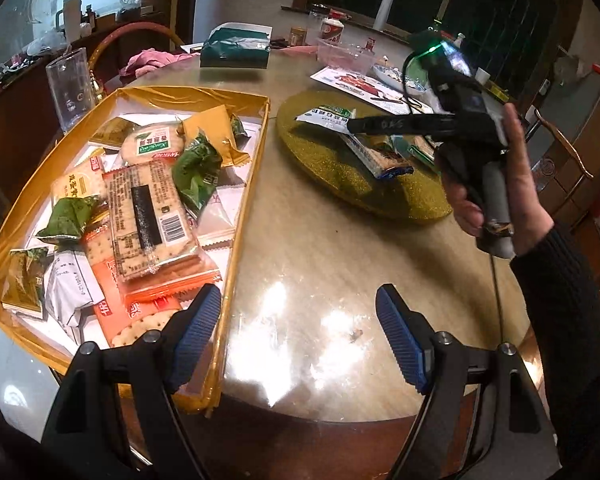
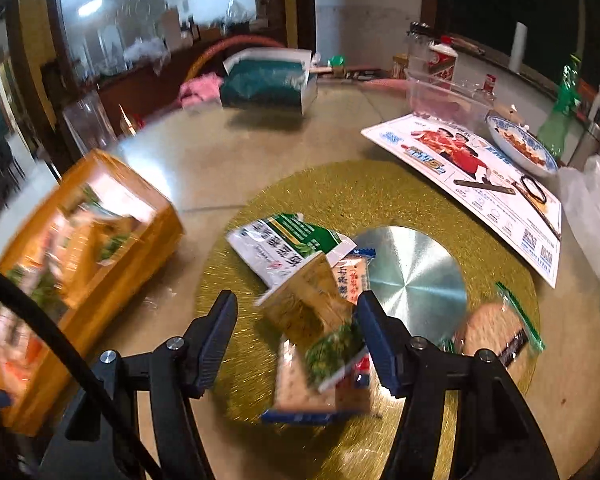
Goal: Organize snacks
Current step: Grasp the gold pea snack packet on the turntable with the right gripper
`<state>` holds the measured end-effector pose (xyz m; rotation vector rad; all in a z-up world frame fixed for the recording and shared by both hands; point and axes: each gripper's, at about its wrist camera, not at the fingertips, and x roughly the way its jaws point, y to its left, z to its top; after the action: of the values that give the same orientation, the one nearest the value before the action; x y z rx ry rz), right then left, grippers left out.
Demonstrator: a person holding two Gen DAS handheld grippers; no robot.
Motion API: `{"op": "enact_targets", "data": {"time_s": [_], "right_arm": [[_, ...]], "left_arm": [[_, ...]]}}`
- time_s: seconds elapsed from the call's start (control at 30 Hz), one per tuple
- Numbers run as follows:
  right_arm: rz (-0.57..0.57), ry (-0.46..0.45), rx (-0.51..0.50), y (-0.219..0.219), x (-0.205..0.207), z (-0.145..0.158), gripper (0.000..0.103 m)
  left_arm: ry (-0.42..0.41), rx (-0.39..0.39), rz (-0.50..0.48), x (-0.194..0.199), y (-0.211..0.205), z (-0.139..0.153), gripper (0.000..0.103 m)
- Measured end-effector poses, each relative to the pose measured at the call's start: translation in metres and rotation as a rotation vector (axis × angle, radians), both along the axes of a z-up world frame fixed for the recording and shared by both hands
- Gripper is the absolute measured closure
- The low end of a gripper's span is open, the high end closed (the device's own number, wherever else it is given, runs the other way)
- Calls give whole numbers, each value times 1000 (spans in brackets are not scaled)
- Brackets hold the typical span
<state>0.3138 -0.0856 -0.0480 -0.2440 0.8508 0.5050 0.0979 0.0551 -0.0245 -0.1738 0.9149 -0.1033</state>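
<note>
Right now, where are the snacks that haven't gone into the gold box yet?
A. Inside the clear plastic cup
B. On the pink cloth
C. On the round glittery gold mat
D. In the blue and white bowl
C: the loose snack packets lie piled on the round glittery gold mat, beside the gold box.

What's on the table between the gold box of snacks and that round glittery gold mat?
Nothing. In the left wrist view, only bare glossy tabletop separates the gold box from the gold mat.
</note>
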Motion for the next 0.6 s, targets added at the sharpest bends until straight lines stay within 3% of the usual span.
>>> {"op": "enact_targets", "data": {"time_s": [0.27,0.6], "right_arm": [[31,-28,-27,3,-19,2,48],[52,1,-21,11,-4,8,41]], "left_arm": [[2,-7,-9,3,1,-2,23],[1,3,-20,-1,-5,0,23]]}}
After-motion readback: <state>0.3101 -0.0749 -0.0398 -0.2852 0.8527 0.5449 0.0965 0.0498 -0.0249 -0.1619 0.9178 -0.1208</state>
